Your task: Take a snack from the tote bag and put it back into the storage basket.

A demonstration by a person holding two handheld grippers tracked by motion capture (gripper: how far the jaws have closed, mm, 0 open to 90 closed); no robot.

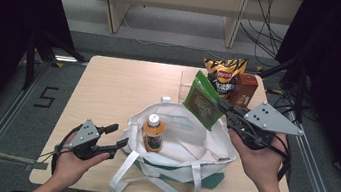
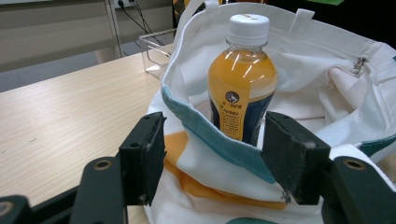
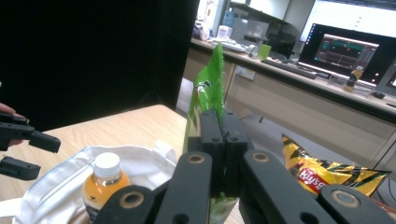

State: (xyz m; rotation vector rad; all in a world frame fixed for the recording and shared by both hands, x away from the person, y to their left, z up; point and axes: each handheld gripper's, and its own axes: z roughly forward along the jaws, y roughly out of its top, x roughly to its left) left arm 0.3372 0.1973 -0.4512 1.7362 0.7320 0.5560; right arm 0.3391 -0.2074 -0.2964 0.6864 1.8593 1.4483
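Note:
A white tote bag [image 1: 187, 139] with teal trim lies open on the table [image 1: 114, 83]. An orange juice bottle [image 1: 153, 133] with a white cap stands upright inside it. My left gripper [image 1: 118, 136] is open at the bag's left rim. In the left gripper view its jaws [image 2: 215, 126] straddle the teal rim of the bag [image 2: 317, 70] without pressing it, with the bottle [image 2: 240, 79] just beyond. My right gripper [image 1: 222, 106] is shut on a green snack packet [image 1: 203, 100], held above the bag's far right edge. The right gripper view shows the packet [image 3: 208, 88] upright in the closed jaws [image 3: 217, 116].
A yellow and black chip bag [image 1: 224, 73] and a brown box [image 1: 246, 89] stand at the table's back right. A clear plastic container [image 1: 186, 85] sits just behind the bag. The bag's white handles hang toward the front edge.

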